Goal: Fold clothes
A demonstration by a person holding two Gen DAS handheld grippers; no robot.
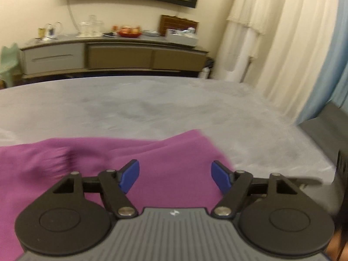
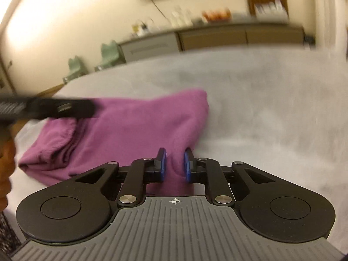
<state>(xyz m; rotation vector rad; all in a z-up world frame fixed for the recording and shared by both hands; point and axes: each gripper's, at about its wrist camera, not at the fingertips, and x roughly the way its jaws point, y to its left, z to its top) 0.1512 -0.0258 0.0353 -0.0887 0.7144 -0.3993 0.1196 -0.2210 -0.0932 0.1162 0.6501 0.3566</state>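
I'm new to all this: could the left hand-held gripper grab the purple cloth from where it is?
Probably yes. The left hand-held gripper is open right over the cloth, and nothing lies between them.

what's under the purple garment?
The purple garment lies on a grey bed cover, bare all around it. Anything beneath the cloth itself is covered. The right tongs pinch its near edge; the left tongs stand open above it.

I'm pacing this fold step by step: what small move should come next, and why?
Probably bring the open left gripper down to pinch the purple garment beneath it. The right gripper already pinches a fold of cloth, so a second grip would let both lift it over the grey bed.
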